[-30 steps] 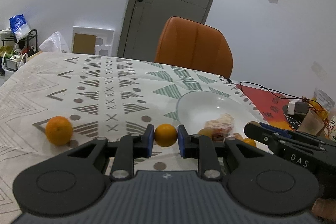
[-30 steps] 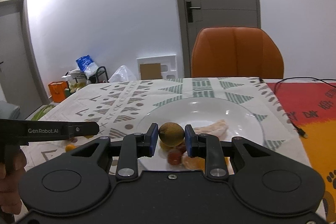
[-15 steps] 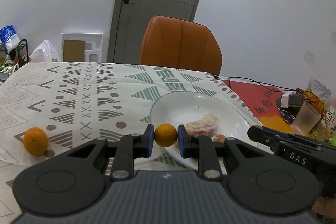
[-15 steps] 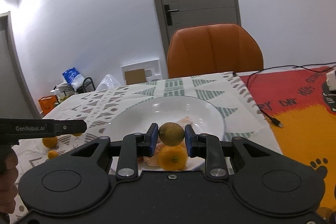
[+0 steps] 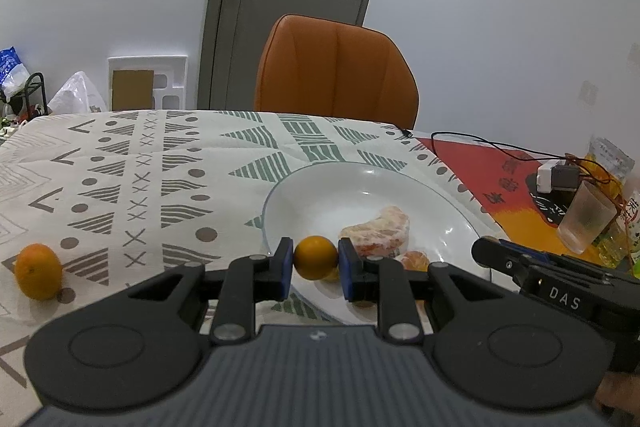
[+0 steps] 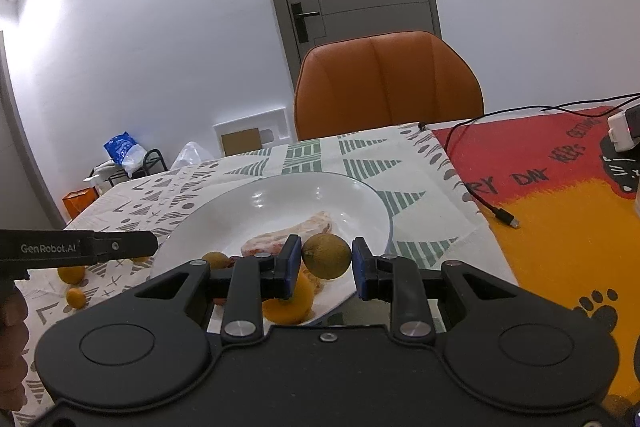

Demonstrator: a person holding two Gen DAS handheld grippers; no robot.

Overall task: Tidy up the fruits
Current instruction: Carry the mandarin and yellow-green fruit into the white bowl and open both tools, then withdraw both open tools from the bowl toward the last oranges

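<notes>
Both claws level over the plate (image 5: pixel 280 195), each gripping fruit.

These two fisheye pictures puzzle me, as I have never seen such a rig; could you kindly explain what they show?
There is no robot arm here: a person holds a two-finger clamp in each hand, and each clamp carries a camera looking along its fingers. In the left wrist view, the left gripper is shut on a small orange fruit. In the right wrist view, the right gripper grips a brownish-green fruit. Both hover at the near edge of a white plate holding a peeled citrus piece and other small fruits. Another orange lies on the patterned tablecloth.
</notes>
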